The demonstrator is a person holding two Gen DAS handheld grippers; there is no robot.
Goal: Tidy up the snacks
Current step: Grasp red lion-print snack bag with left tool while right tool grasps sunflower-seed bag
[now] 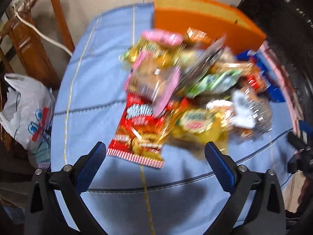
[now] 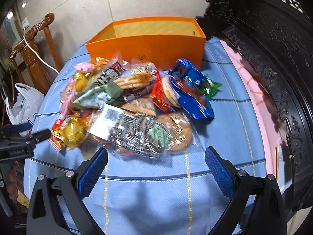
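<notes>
A heap of snack packets lies on the blue checked tablecloth, in front of an open, empty orange box. In the blurred left wrist view the heap sits ahead, with a red packet nearest and the orange box behind. My left gripper is open and empty, just short of the red packet. My right gripper is open and empty, close before a clear packet of dark wrapped snacks. A blue packet lies at the heap's right.
A dark carved cabinet stands along the right, with a pink strip at the table's edge. A carved wooden chair and a white plastic bag are off the table's left. The left gripper shows at the right wrist view's left edge.
</notes>
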